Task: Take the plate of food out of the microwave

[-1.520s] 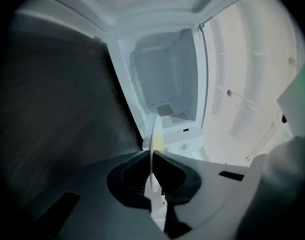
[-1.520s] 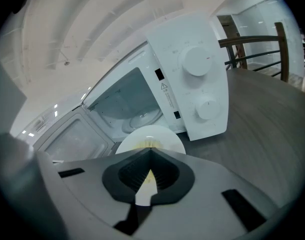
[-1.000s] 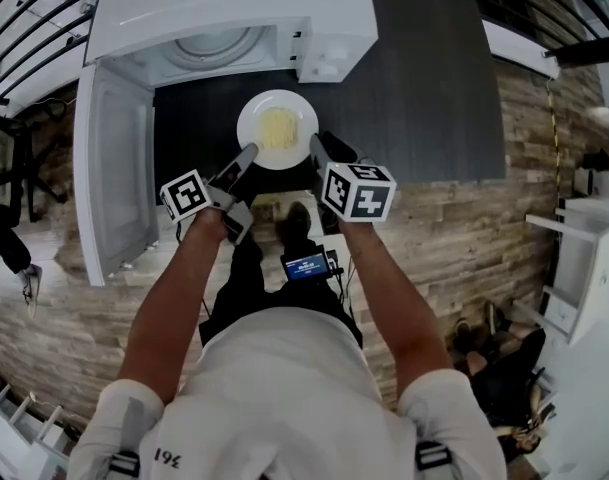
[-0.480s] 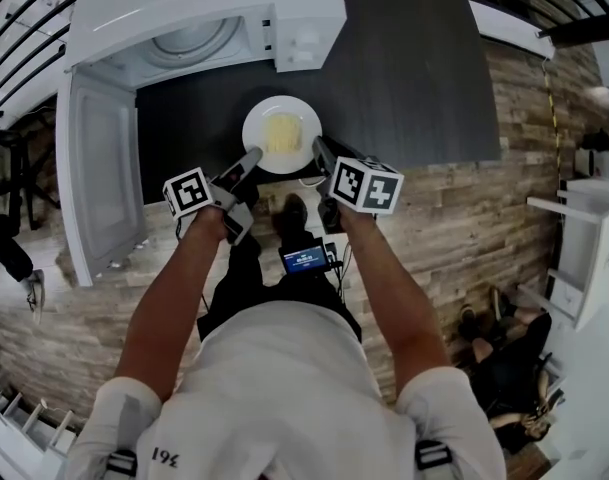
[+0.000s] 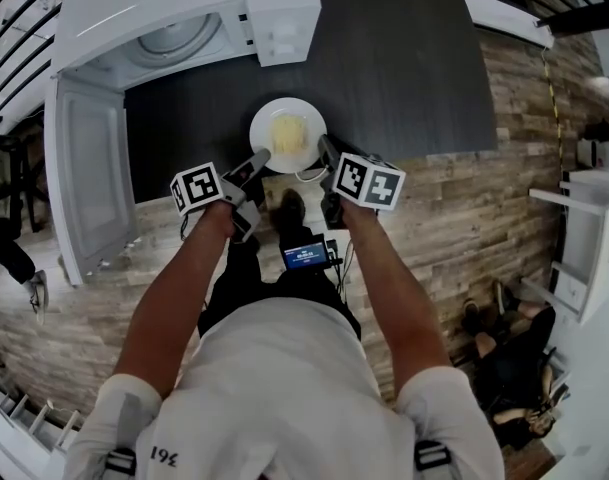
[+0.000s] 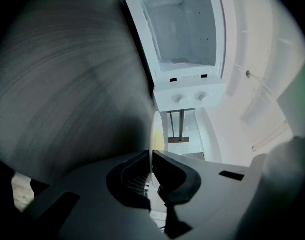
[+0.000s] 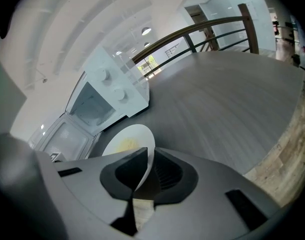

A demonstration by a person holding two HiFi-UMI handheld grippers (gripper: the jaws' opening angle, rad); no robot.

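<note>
Left gripper (image 6: pixel 151 156): jaws narrow, pinched on the near-left rim of the white plate (image 5: pixel 287 133). Right gripper (image 7: pixel 149 156): jaws narrow, have just been closing, the plate's near-right rim between them, pads on it. Plate carried between the two, outside the oven, over the near edge of the dark counter (image 5: pixel 404 68); whether it touches the top, cannot tell. Yellow food (image 5: pixel 287 128) heaped at plate centre. Beyond, to the left: white microwave (image 5: pixel 184 8), door (image 5: pixel 84 168) swung wide, turntable (image 5: pixel 174 38) showing inside
</note>
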